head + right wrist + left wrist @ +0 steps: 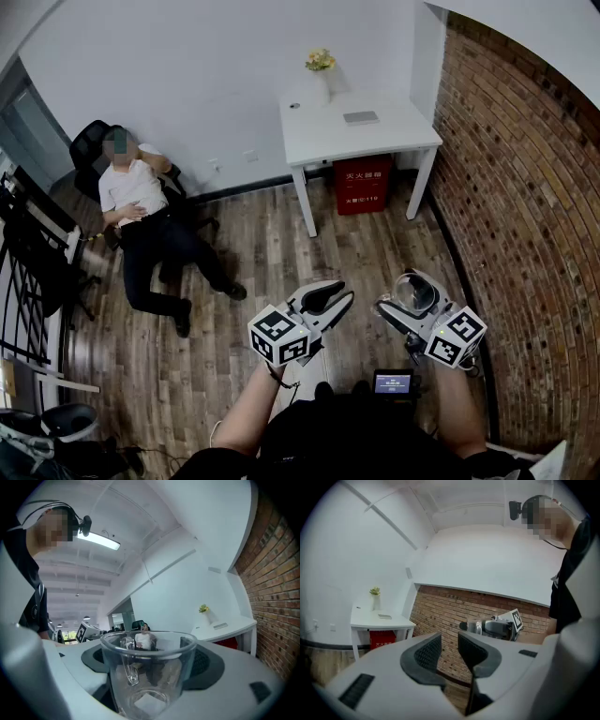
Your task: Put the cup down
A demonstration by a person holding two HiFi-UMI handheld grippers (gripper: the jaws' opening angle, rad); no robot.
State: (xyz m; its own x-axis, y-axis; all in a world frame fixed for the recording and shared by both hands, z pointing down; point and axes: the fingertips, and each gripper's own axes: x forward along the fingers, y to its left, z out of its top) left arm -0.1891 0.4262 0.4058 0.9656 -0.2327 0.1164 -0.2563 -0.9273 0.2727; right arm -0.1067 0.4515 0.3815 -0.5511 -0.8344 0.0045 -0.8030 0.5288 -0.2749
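My right gripper (413, 300) is shut on a clear glass cup (416, 292) with a handle, held in the air above the wooden floor. In the right gripper view the cup (149, 677) stands upright between the dark pads (206, 663) and fills the lower middle. Just to its left, my left gripper (328, 300) has its jaws a little apart with nothing between them. The left gripper view shows the gap between its fingertips (429, 652) and, beyond them, the right gripper (497, 627) with the cup (474, 626). A white table (375, 141) stands at the far wall.
On the table are a vase of flowers (321, 70) and a flat grey object (361, 117); a red box (363, 185) sits beneath it. A person (141, 202) sits in a black chair at the left. A brick wall (525, 216) runs along the right.
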